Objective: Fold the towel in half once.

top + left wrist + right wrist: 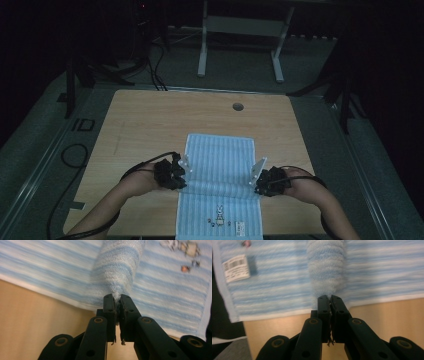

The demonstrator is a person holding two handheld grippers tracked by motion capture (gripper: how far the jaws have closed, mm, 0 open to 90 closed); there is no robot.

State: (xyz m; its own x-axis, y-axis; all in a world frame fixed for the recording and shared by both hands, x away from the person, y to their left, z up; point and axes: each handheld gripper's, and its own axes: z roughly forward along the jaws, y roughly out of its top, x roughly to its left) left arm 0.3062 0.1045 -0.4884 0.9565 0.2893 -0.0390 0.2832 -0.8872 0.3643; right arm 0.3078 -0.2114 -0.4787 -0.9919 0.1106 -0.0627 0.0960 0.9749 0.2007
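Nearest to the person, the near end of the light blue and white striped terry towel [220,180] lies flat over the table's front edge, with a small rabbit print [218,216] and a white barcode label [240,228] by that hem. Just beyond them the two grippers pinch the cloth at matching points on its long sides. The left gripper [117,298] has its black jaws pressed together on a raised ridge of the towel's left edge, and the cloth rises from the tips as a soft bunched fold. The right gripper [329,298] is clamped the same way on the right edge, with the label off to one side in its view. From above, a shallow crease runs across the towel between the left gripper [184,175] and the right gripper [256,182], lifted a little off the light wooden tabletop [145,120].

The towel's long axis runs away from the person, and the crease lies square across it. Each hand is nearest its own edge, so neither needs to cross. Beyond the crease the far half lies flat and smooth up to its far hem, short of the round cable hole [238,106] in the table. I judge that a fold is in hand, and it turns on carrying both pinched points evenly along that long axis, keeping the crease square so the edges meet.
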